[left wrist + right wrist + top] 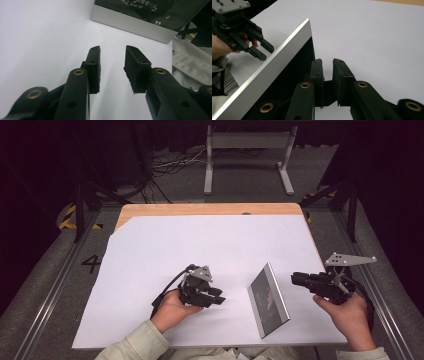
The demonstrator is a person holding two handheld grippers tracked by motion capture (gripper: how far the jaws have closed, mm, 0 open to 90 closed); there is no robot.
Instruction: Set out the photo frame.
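High view puts the box (pixel 268 300) at lower centre-right of the frame, a flat silver-edged slab with a dark face, lying on the white sheet (pixel 150 255) between both tools. Left gripper (pixel 216 296) sits just left of centre, jaws spread, nothing between them, clear of the box. Right gripper (pixel 296 278) at right points toward the box's far end, jaws slightly parted and empty. Right gripper view has the box at left beside its jaws.
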